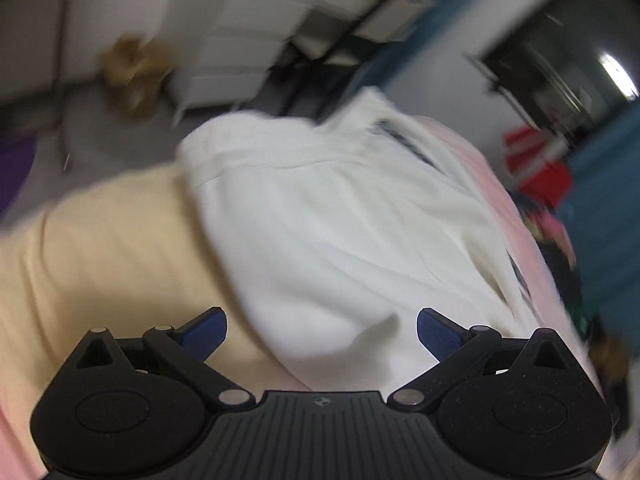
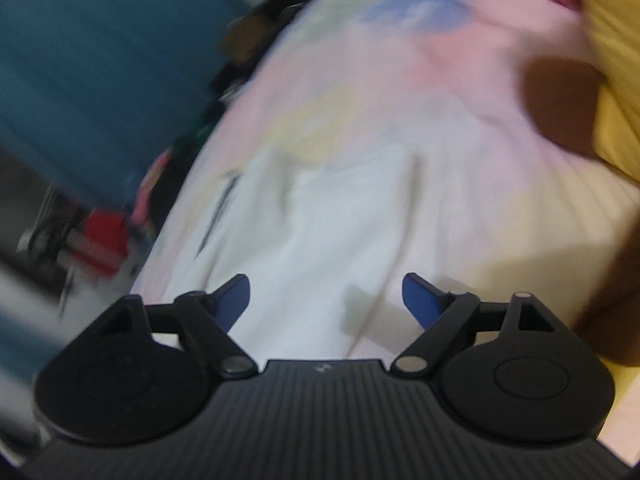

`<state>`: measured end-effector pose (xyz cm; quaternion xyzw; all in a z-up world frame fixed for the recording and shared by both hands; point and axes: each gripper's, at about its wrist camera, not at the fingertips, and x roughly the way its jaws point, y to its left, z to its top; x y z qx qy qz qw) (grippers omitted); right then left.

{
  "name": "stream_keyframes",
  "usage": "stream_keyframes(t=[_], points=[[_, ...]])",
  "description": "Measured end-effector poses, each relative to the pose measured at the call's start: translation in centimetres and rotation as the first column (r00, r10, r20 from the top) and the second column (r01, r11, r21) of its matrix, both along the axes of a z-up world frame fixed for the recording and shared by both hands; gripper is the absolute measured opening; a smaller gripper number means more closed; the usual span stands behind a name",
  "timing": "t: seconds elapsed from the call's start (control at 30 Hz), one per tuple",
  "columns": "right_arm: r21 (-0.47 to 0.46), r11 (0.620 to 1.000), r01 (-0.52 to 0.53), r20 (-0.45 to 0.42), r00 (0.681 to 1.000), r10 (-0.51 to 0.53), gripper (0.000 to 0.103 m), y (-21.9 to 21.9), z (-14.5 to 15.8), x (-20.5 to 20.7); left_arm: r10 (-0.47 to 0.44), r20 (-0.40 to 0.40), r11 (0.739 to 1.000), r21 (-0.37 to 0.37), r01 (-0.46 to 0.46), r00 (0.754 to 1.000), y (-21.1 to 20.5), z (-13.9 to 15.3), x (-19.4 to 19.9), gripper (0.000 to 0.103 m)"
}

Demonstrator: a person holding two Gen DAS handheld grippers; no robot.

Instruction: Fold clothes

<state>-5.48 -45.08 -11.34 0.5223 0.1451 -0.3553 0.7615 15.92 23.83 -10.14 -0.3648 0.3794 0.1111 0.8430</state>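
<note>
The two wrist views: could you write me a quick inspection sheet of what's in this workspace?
Surface: pastel pink and cream cover, wrinkled; both views blurred.
Job's things: white garment with dark trim lies spread on the cover.
Clutter: mixed clothes pile at the cover's edge; red item beyond it.
Grippers: left gripper open, empty, above the garment; right gripper open, empty, above the garment.
Cables: nothing seen.
Surroundings: white drawer unit, cardboard box, blue wall; a person in a yellow top at the right wrist view's edge.
</note>
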Motion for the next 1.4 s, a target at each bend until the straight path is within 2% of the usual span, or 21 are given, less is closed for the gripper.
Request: stream_keyframes(t=[0.07,0.13,0.2,0.27,0.33,0.4,0.43,0.47,0.5,0.57,0.6,0.67,0.7,0.9,1.0,1.13,1.23,1.3,1.33,1.37,1.4], points=[[0.077,0.997,0.007,0.050,0.999,-0.011,0.076,-1.1,-1.7,0.0,0.047,-0.022,0.998,-0.046,-0.047,0.999,0.9,-0.7,0.8,0.098],[0.147,0.989,0.012,0.089,0.996,-0.026,0.073,-2.1,-3.4,0.1,0.108,-0.012,0.994,-0.017,-0.109,0.994,1.2,-0.8,1.1,0.096],[0.161,0.986,0.041,0.048,0.998,-0.050,0.066,-3.0,-4.5,0.7,0.152,0.010,0.988,-0.007,-0.152,0.988,1.8,-1.0,1.3,0.096],[0.155,0.986,0.068,0.025,0.997,-0.073,0.065,-3.2,-5.4,1.3,0.186,0.025,0.982,-0.027,-0.186,0.982,2.7,-1.6,1.5,0.095],[0.164,0.984,0.076,0.038,0.996,-0.083,0.062,-3.5,-6.4,1.9,0.225,0.059,0.974,-0.036,-0.223,0.973,3.1,-1.6,1.5,0.092],[0.152,0.983,0.099,0.056,0.992,-0.109,0.048,-3.8,-7.0,2.3,0.228,0.073,0.974,-0.020,-0.227,0.971,3.2,-1.3,1.8,0.074],[0.133,0.986,0.100,0.063,0.992,-0.109,0.044,-4.0,-7.1,2.6,0.224,0.072,0.975,-0.012,-0.224,0.972,3.4,-1.1,2.1,0.071],[0.107,0.991,0.084,0.058,0.994,-0.091,0.036,-4.4,-7.1,3.1,0.220,0.064,0.975,-0.019,-0.219,0.973,3.8,-1.1,2.3,0.065],[0.072,0.995,0.064,0.042,0.997,-0.067,0.024,-4.6,-6.9,3.7,0.216,0.055,0.976,-0.028,-0.214,0.975,4.2,-1.1,2.5,0.052],[0.004,1.000,0.025,0.012,1.000,-0.025,0.013,-5.0,-6.4,5.0,0.194,0.035,0.980,-0.043,-0.193,0.980,4.8,-1.2,3.4,0.042],[-0.015,1.000,0.018,0.007,1.000,-0.018,0.008,-4.8,-6.1,5.3,0.191,0.046,0.980,-0.061,-0.188,0.981,5.1,-1.1,3.3,0.027],[-0.019,0.999,0.043,0.007,0.999,-0.043,0.006,-4.4,-5.3,5.3,0.177,0.081,0.982,-0.085,-0.170,0.981,5.7,-0.6,3.0,0.017],[-0.027,0.997,0.066,0.024,0.998,-0.065,0.005,-4.2,-4.7,4.9,0.167,0.095,0.984,-0.075,-0.160,0.981,5.7,-0.1,2.7,0.016],[-0.130,0.980,0.151,0.113,0.984,-0.136,0.005,-1.9,0.0,0.4,0.096,0.163,0.995,-0.055,-0.088,0.982,5.8,3.7,1.0,0.013],[-0.137,0.964,0.228,0.089,0.972,-0.217,0.005,-0.8,1.3,-2.3,0.056,0.166,0.998,-0.026,-0.053,0.984,6.4,4.7,-0.5,0.013],[-0.069,0.964,0.257,-0.033,0.965,-0.259,0.006,-1.6,0.2,-2.8,-0.071,0.095,0.996,0.069,0.065,0.993,6.3,4.0,-1.3,0.015],[-0.043,0.971,0.235,-0.119,0.964,-0.239,0.008,-2.0,-0.5,-2.0,-0.161,0.037,0.977,0.148,0.154,0.986,5.4,3.1,-1.8,0.028],[-0.065,0.968,0.243,-0.129,0.960,-0.249,0.010,-1.8,0.0,-2.2,-0.182,0.020,0.965,0.197,0.174,0.983,4.9,3.2,-2.6,0.051],[-0.081,0.964,0.252,-0.126,0.957,-0.261,0.011,-1.7,0.3,-2.4,-0.192,0.012,0.958,0.221,0.184,0.981,4.6,3.3,-3.1,0.056],[-0.101,0.958,0.267,-0.121,0.953,-0.279,0.018,-1.5,0.7,-2.6,-0.197,0.010,0.950,0.249,0.188,0.980,4.5,3.6,-3.6,0.062],[-0.134,0.946,0.294,-0.114,0.944,-0.309,0.033,-1.2,1.2,-2.9,-0.202,0.010,0.942,0.277,0.192,0.979,4.4,3.9,-4.1,0.064]])
